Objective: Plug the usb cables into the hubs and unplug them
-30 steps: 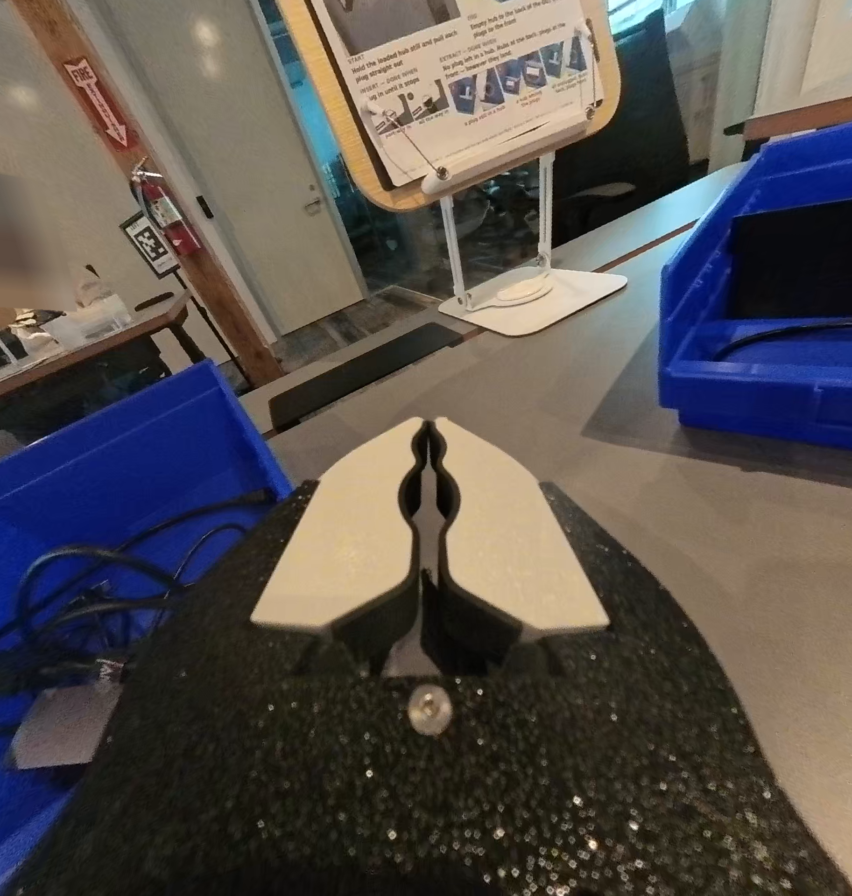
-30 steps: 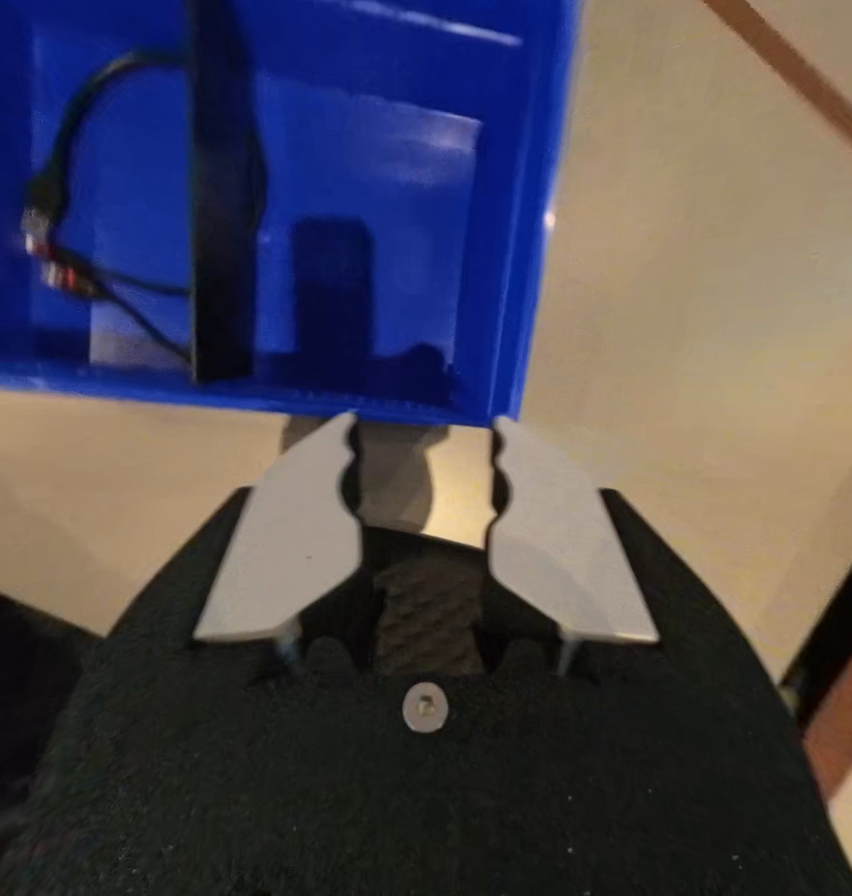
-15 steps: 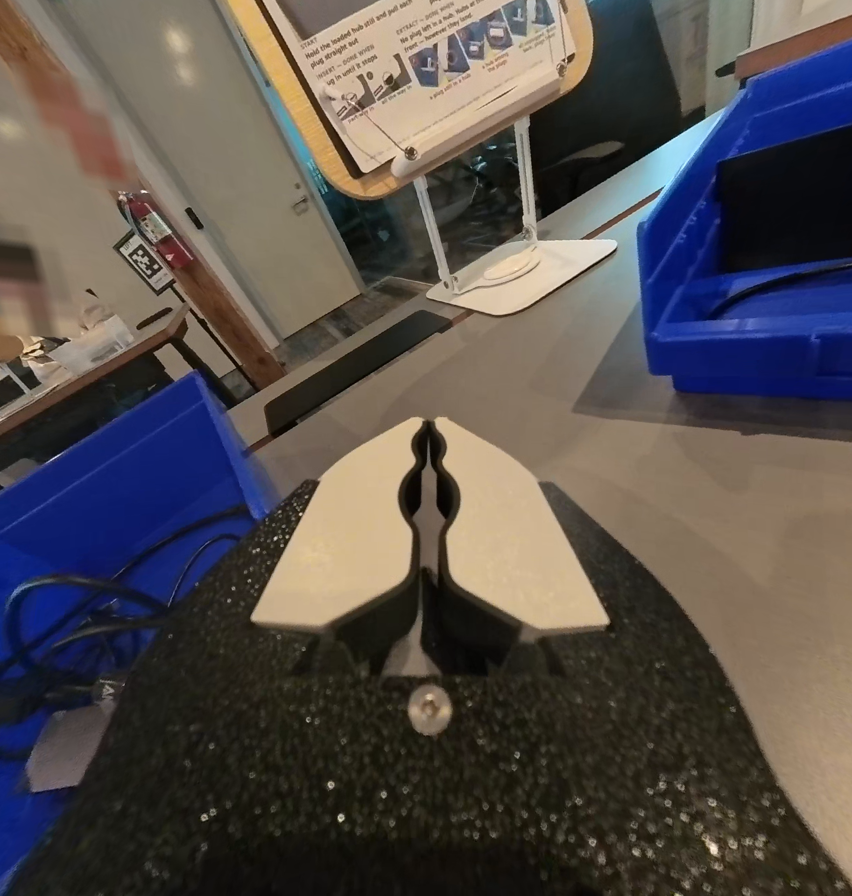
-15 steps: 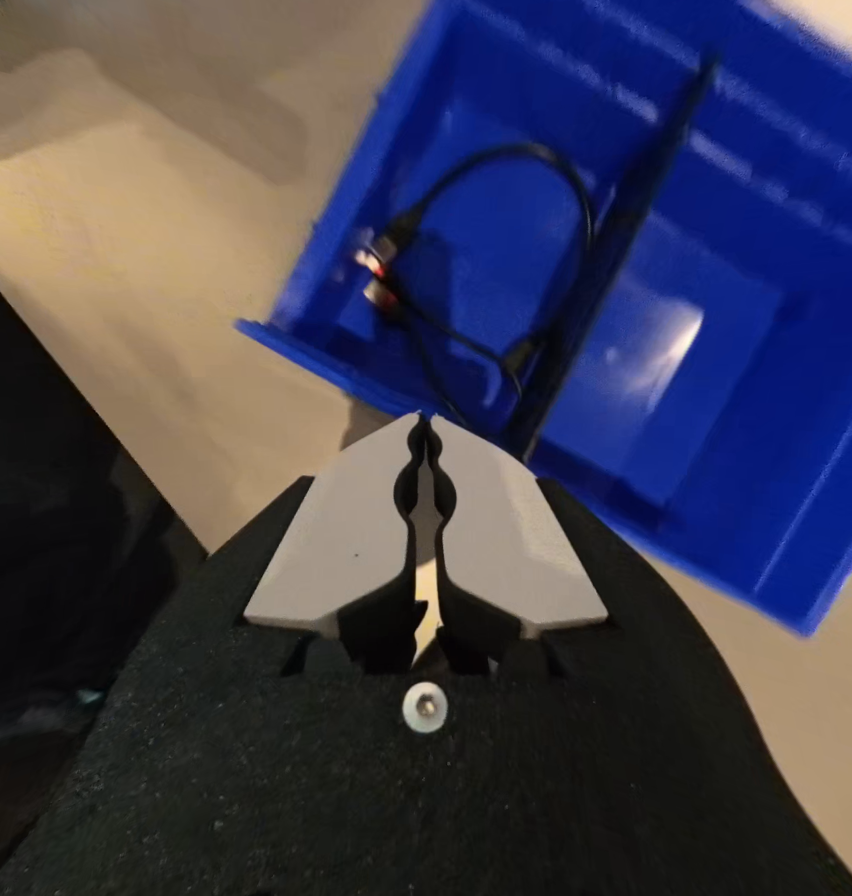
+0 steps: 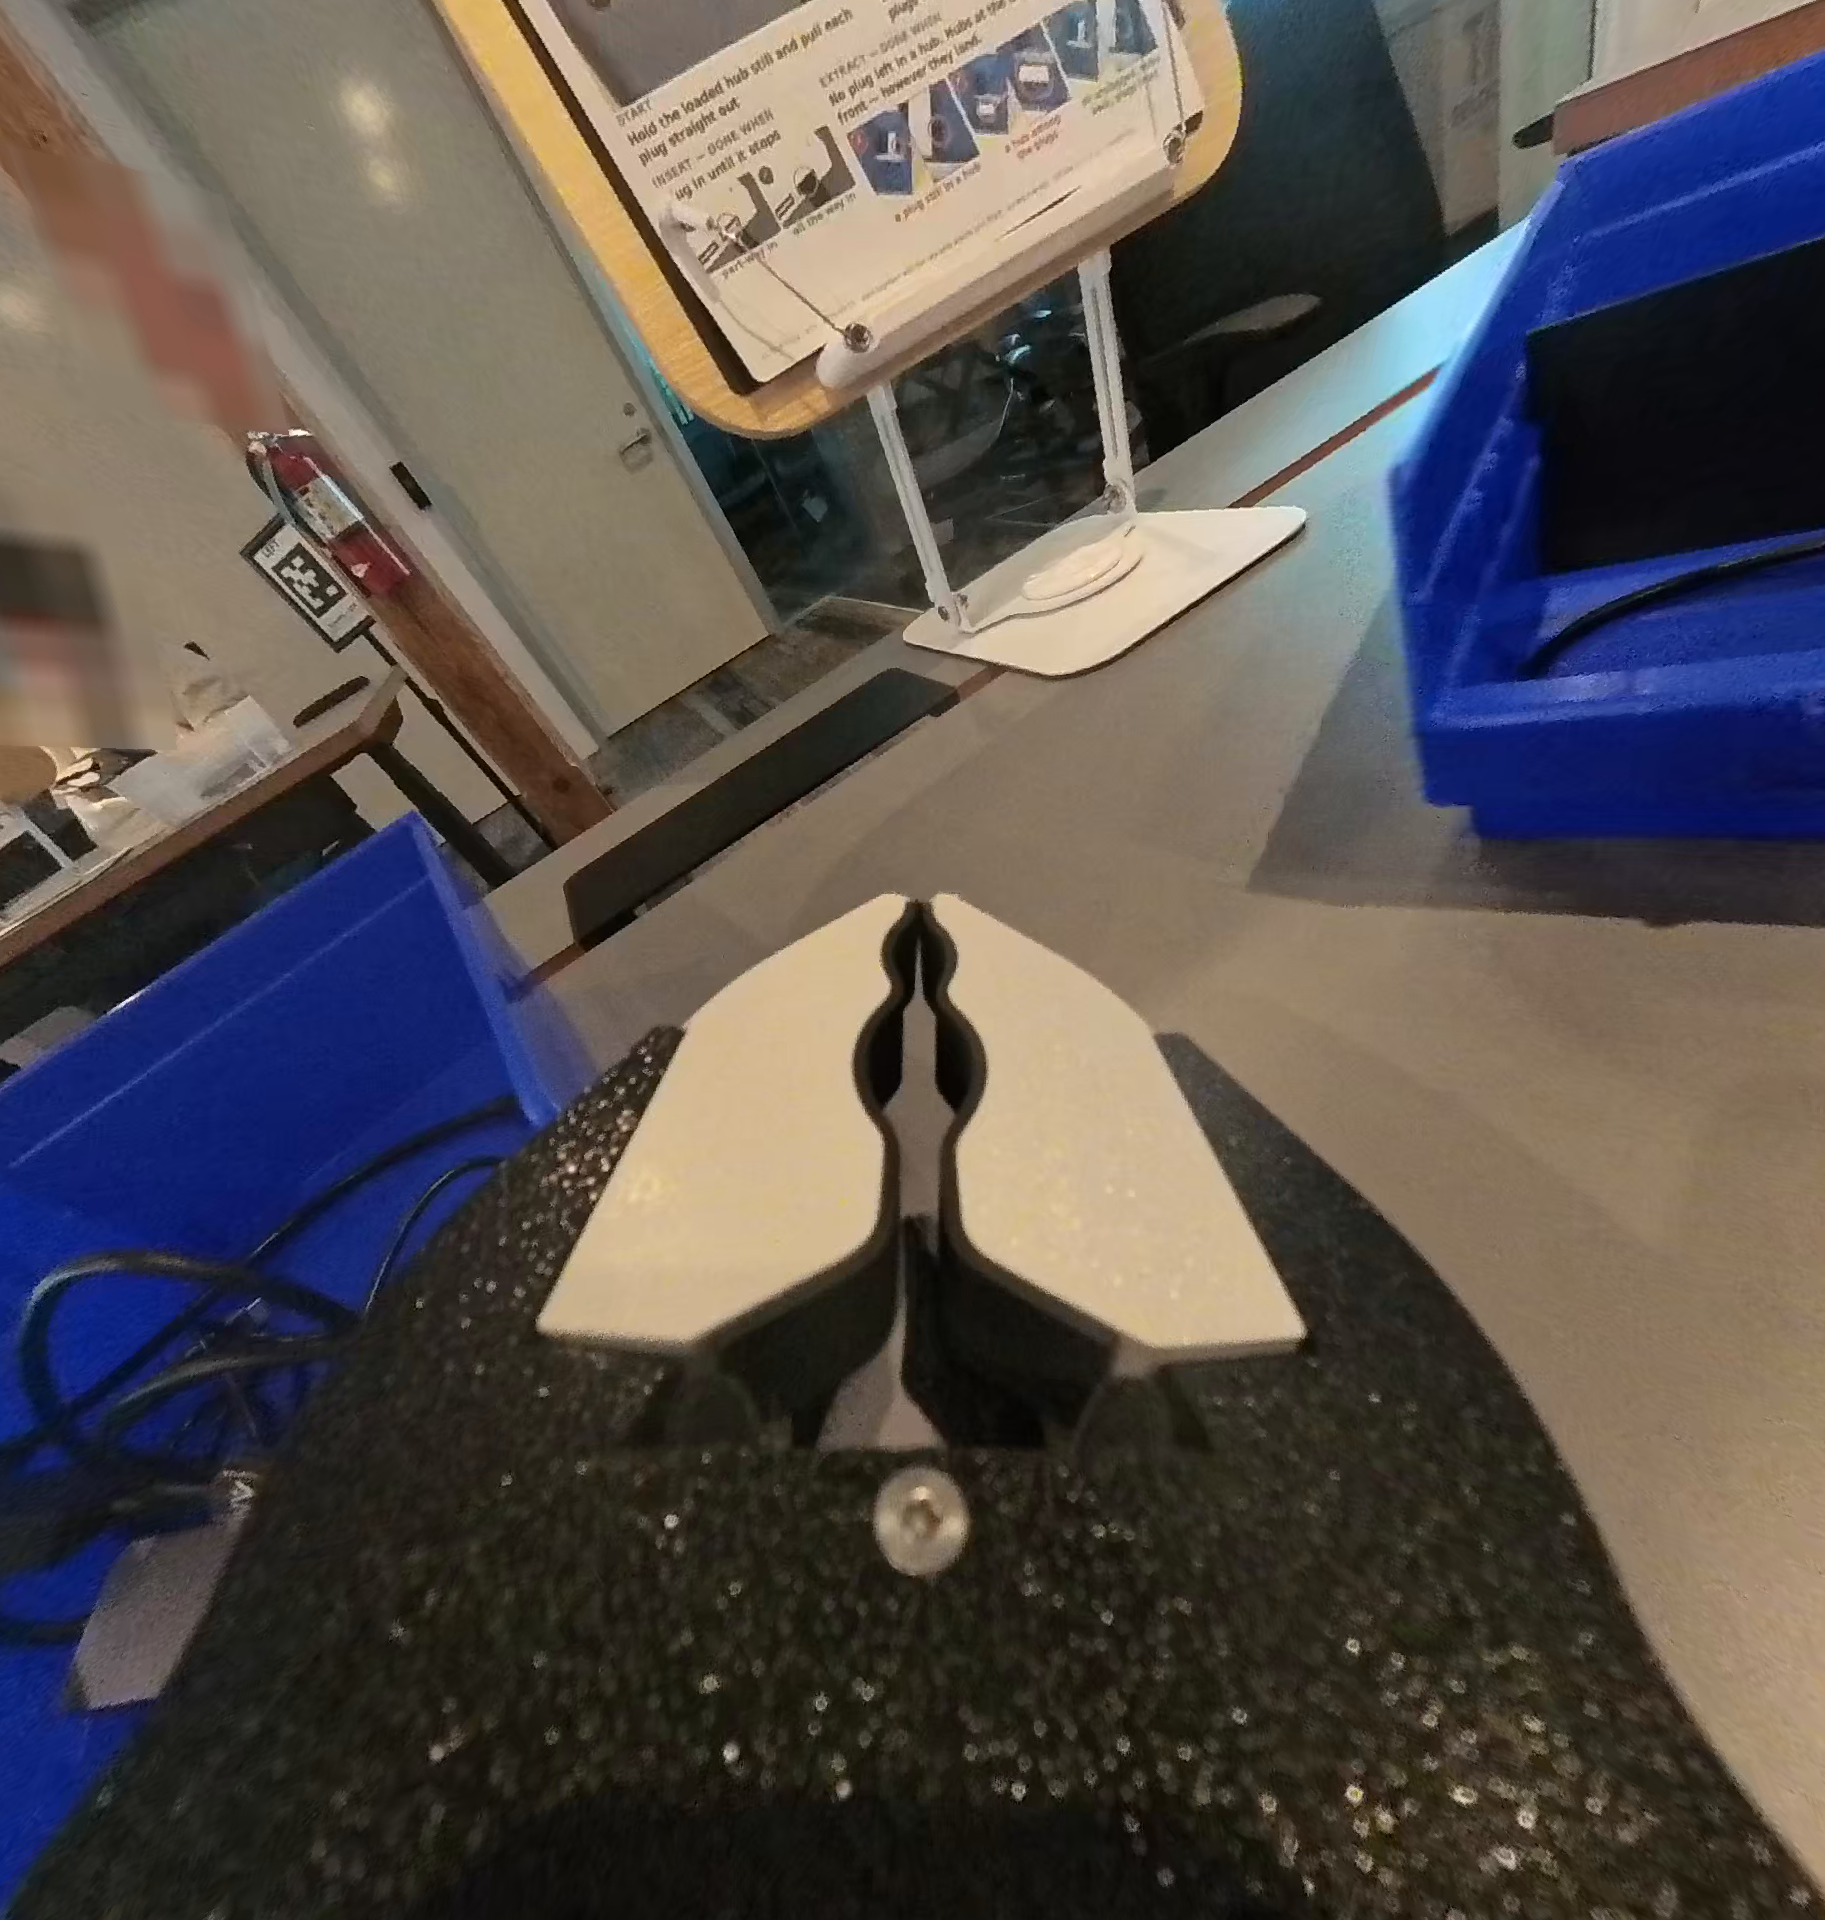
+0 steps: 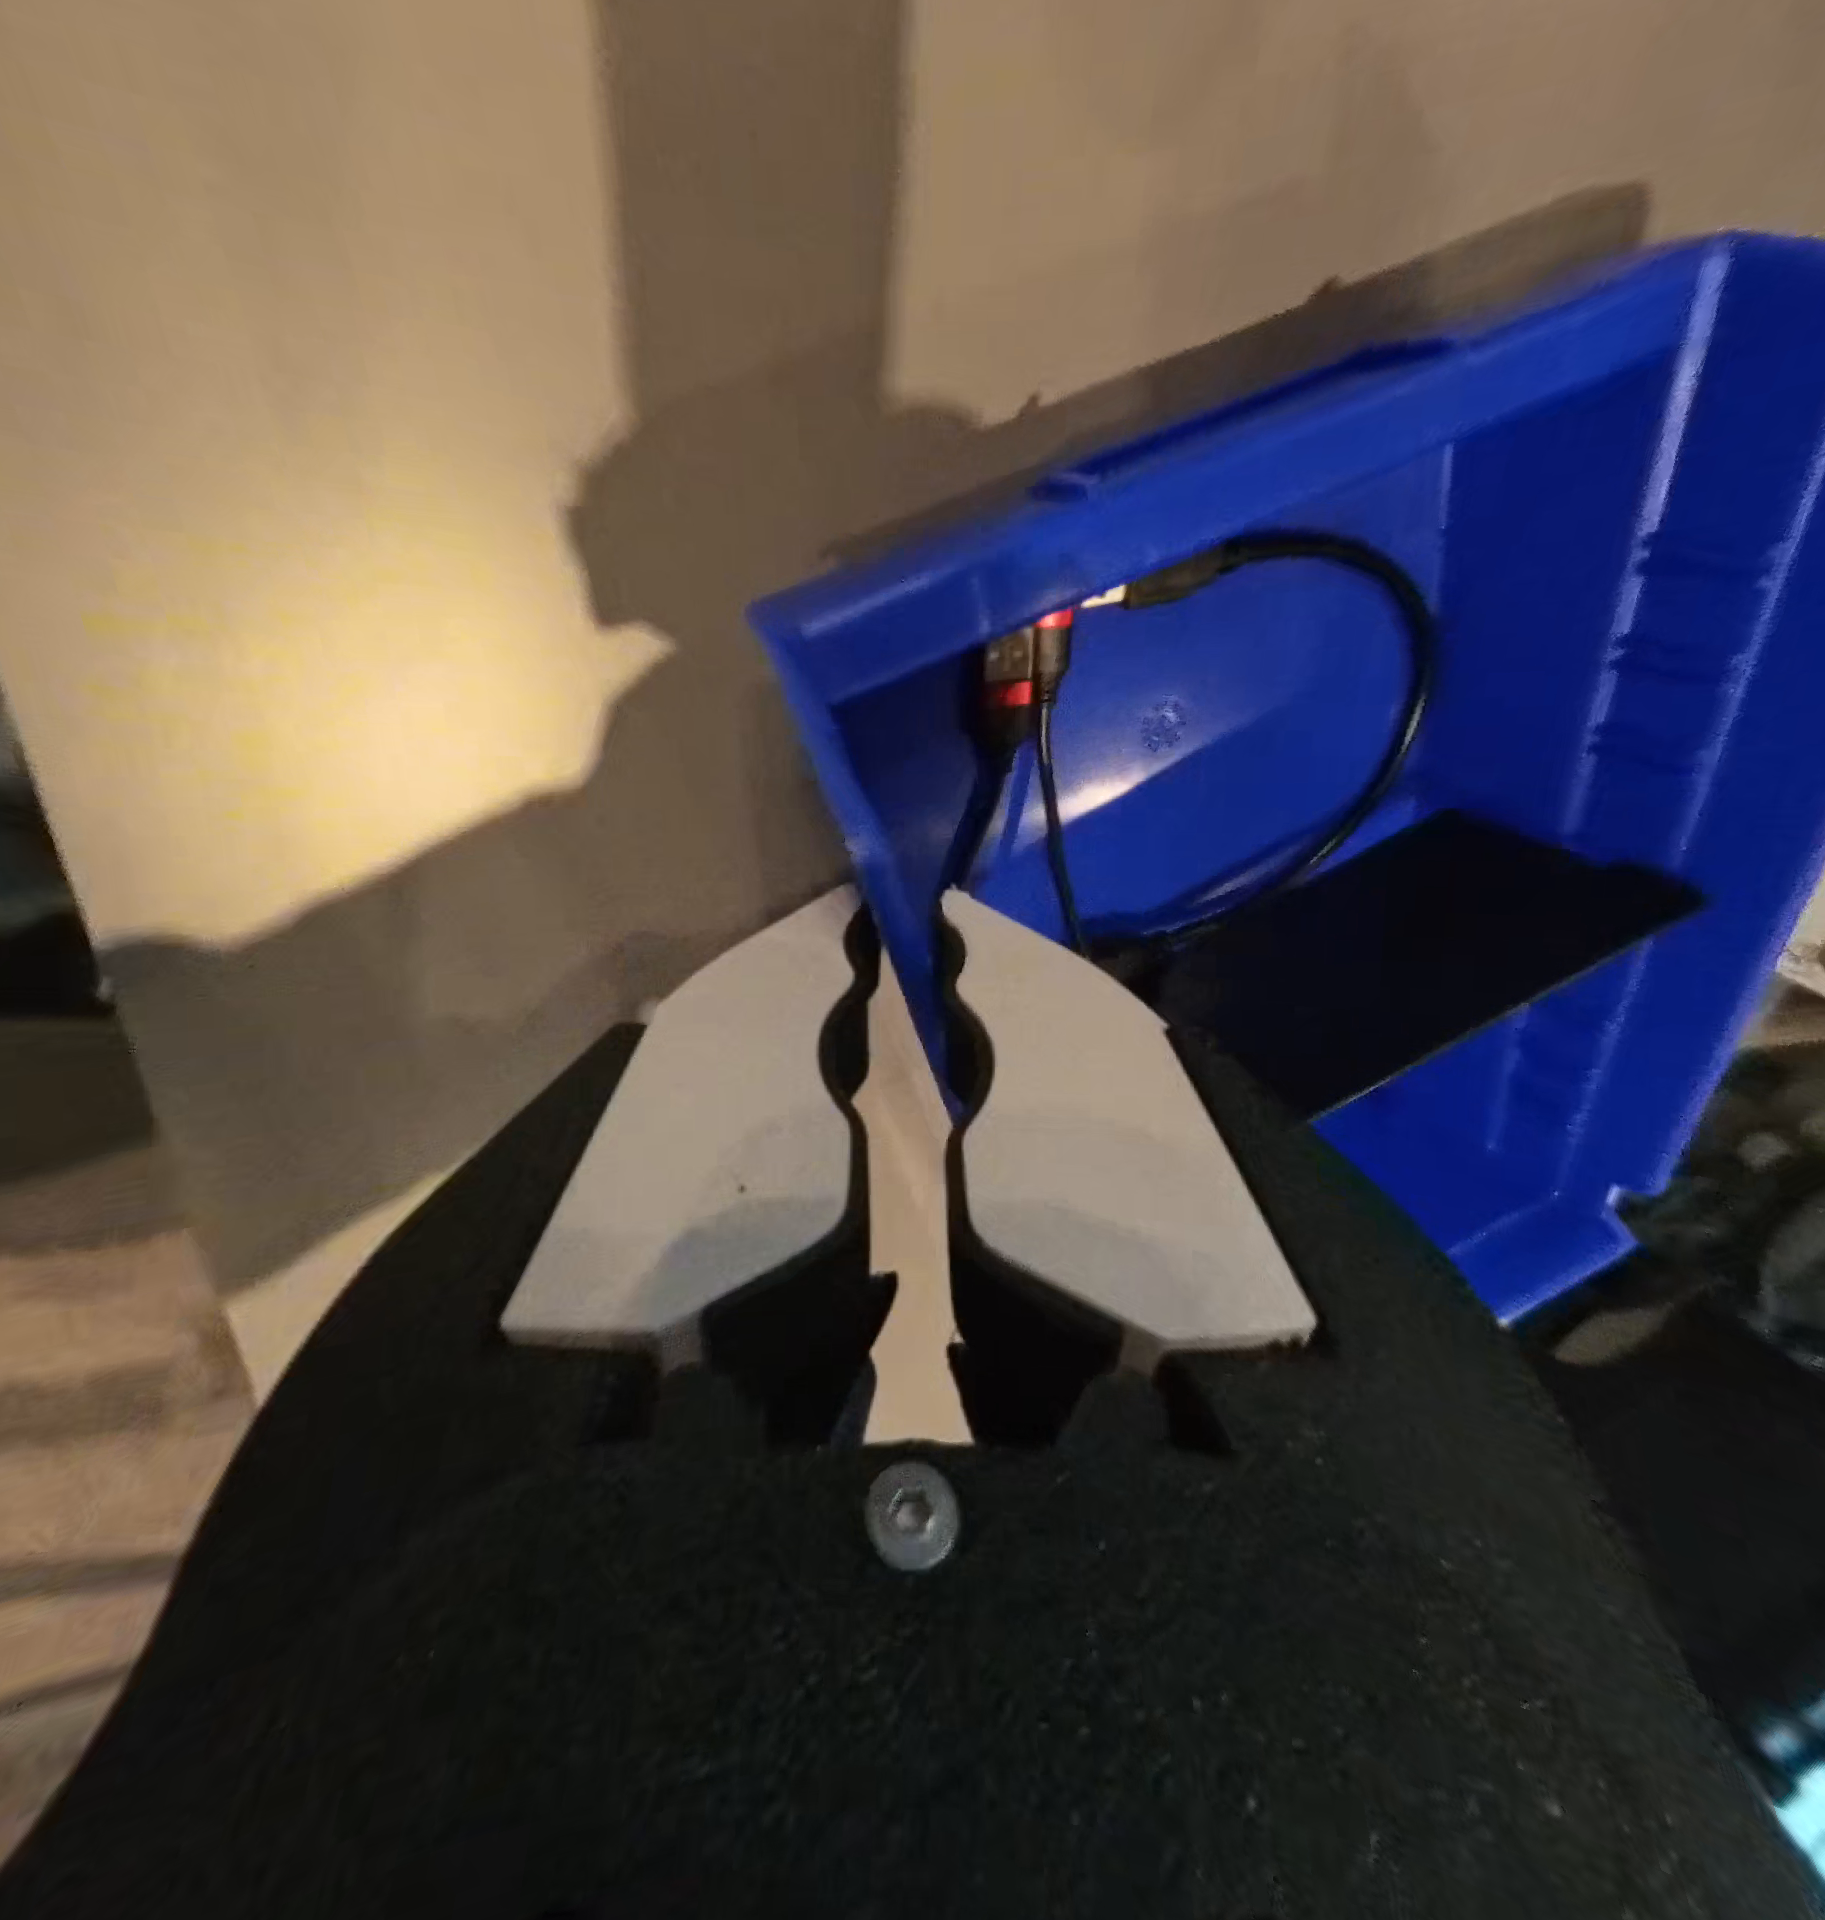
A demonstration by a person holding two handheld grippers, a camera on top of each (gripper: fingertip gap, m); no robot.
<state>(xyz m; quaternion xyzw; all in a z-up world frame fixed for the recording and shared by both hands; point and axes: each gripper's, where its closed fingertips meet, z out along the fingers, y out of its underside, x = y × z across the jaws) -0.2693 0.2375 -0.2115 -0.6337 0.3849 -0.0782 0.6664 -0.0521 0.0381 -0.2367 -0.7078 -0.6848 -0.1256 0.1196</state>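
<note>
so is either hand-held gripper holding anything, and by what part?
Nothing held. Left hand-held gripper is shut on nothing; right hand-held gripper is slightly open, empty, above the blue bin.

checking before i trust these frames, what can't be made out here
- Left wrist view: the left tongs body hides most of the near blue bin; its black cables run under it, and the grey object there is half covered.
- Right wrist view: motion blur smears the cable plugs; the black divider hides part of the far blue bin.
- No hub is clearly identifiable.

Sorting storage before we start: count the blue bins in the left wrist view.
2. One blue bin sits at the left, holding black cables; the other is at the right. More may lie outside the view.
</note>
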